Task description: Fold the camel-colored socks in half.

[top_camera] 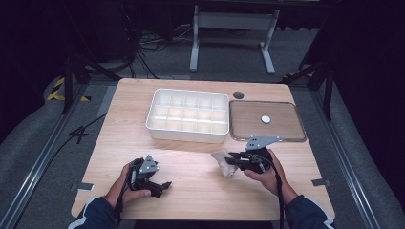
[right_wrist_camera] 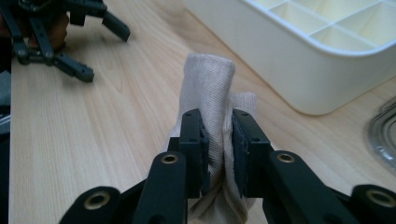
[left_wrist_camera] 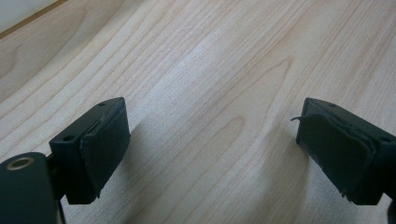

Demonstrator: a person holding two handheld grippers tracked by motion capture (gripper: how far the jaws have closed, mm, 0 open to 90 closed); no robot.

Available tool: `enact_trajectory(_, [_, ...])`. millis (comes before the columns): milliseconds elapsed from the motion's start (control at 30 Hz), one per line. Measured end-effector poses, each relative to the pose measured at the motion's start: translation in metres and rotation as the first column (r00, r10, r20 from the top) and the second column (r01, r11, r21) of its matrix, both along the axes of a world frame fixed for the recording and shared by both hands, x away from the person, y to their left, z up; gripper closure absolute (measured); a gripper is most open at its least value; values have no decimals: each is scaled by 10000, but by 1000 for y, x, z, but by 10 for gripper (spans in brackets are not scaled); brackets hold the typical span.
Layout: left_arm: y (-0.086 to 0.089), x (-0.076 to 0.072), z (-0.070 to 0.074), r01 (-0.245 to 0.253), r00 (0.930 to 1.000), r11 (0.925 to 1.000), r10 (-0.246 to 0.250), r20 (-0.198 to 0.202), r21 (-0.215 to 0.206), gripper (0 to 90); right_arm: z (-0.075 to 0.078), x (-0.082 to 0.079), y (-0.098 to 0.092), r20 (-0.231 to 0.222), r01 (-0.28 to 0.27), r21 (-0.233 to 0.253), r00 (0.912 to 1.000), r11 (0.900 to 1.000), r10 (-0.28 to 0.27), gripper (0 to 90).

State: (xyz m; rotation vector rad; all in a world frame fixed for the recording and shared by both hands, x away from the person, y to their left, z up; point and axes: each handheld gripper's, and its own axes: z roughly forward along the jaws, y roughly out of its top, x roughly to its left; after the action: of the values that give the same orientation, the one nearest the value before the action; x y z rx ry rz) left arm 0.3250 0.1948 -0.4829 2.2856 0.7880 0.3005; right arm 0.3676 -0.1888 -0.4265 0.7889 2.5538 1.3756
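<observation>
Rolled beige cloth pinched between the closed jaws of the right gripper, standing up past the jaw tips and bulging below them; in the high view, same cloth just ahead of the right gripper, low over the bench. Likely task: placing the cloth into the white compartment tray, lying beyond the jaws and slightly off to one side. Possible failures: grip set on the middle of a soft roll only, so free folds above and below liable to sag, unroll or slip out during a lift; loose end liable to drag on the bench or catch on the tray wall if carried too low; narrow compartments, so a bulky roll prone to bridging two dividers instead of dropping into one. Clear lid with a small white disc just beyond the right gripper, within reach of an over-wide swing. Right hand wrapped around the handle from behind, forearm entering from the bottom edge, jaws pointed across toward the left gripper. Left gripper held by the left hand close to the bench, jaws spread wide with nothing between them, bare wood between the pads; well apart from the cloth, pointed toward the right side.
</observation>
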Motion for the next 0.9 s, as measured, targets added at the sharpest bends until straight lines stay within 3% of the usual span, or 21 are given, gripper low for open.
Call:
enact_trajectory(167, [0,0,0,-4,10000,10000,4,-3,-1,98,8,0,-1,307,120,128,9995,9998,-124,761])
enact_trajectory(200, [0,0,0,-5,10000,10000,5,-6,-2,98,14,1,-2,585,199,151,9981,9997,-208,761])
enact_trajectory(500, [0,0,0,3,10000,10000,-3,-13,0,101,37,12,-1,1354,425,312,9897,9986,-464,762])
enact_trajectory(733, [0,0,0,22,10000,10000,-22,5,-15,102,58,26,10,2086,507,-149,9769,9986,-465,762])
enact_trajectory(900, [-1,0,0,34,10000,10000,-34,3,-12,99,64,37,14,2116,614,-331,9759,9976,-530,761])
